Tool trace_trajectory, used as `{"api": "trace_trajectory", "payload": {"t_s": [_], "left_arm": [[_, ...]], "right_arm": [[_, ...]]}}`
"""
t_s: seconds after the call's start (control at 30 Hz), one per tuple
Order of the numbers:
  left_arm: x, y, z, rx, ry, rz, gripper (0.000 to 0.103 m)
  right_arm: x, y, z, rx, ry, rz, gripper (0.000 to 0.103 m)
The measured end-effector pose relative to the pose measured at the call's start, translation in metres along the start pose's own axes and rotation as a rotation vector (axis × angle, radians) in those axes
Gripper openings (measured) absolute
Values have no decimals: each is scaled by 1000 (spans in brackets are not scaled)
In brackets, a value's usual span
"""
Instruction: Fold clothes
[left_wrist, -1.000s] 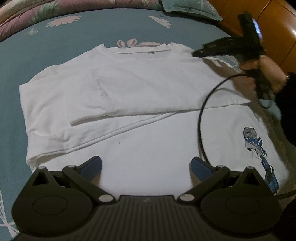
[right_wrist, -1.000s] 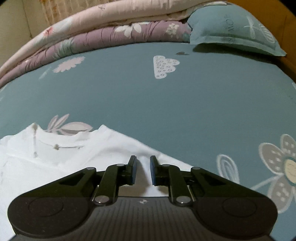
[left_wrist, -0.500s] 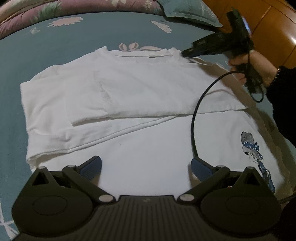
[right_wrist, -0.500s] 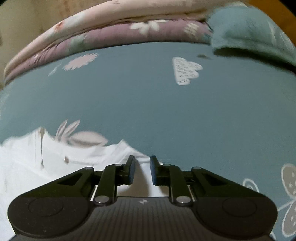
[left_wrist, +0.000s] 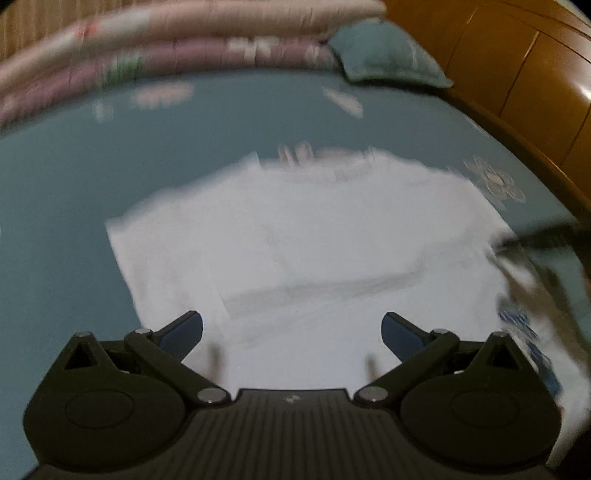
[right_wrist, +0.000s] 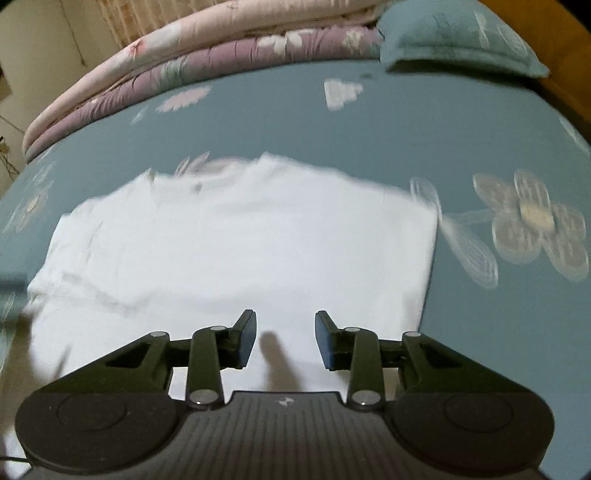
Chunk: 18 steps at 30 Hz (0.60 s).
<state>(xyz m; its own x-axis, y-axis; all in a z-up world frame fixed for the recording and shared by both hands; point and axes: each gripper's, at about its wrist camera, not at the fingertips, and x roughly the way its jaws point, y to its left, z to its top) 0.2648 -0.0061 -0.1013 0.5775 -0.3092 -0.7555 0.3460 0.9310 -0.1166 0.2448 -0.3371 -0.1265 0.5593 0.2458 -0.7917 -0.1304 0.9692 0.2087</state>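
Left gripper (left_wrist: 291, 332): jaws spread wide, nothing between them; poised above the near part of the garment.
Right gripper (right_wrist: 284, 339): jaws partly apart and just been opening, nothing between the pads; only white cloth lies beneath the gap.
White shirt (right_wrist: 236, 251): flat on the bed, roughly mid-mattress, collar toward the far edge where the quilts are stacked; right side shows a straight folded edge.
Sleeve fold (left_wrist: 192, 236): left side also appears turned in over the body, though blur softens the creases.
Printed figure (left_wrist: 517, 321): blue motif at the shirt's near right part, smeared by motion; not legible.
Bed sheet (right_wrist: 369, 140): teal, with pale flower and cloud prints.
Folded quilts (right_wrist: 221, 40): pink and mauve, along the far edge.
Pillow (right_wrist: 458, 33): teal, far right corner.
Headboard (left_wrist: 517, 74): wooden, right side.
Progress: judged about midway; sides in, lengthwise fold of hem toward collar remaining.
Writing: none readable.
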Motion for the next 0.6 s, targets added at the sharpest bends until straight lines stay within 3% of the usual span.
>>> {"api": "trace_trajectory", "payload": {"t_s": [0.07, 0.17, 0.37, 0.6], "left_arm": [[10, 10, 21, 15, -37, 7, 102], [51, 31, 45, -33, -27, 4, 102], [105, 68, 53, -133, 15, 6, 102], [100, 77, 70, -188, -1, 68, 102]], "right_arm": [[-9, 7, -16, 5, 7, -3, 47], [-16, 15, -28, 8, 10, -27, 49], [-15, 18, -39, 51, 20, -39, 53], [-6, 15, -40, 60, 17, -6, 65]]}}
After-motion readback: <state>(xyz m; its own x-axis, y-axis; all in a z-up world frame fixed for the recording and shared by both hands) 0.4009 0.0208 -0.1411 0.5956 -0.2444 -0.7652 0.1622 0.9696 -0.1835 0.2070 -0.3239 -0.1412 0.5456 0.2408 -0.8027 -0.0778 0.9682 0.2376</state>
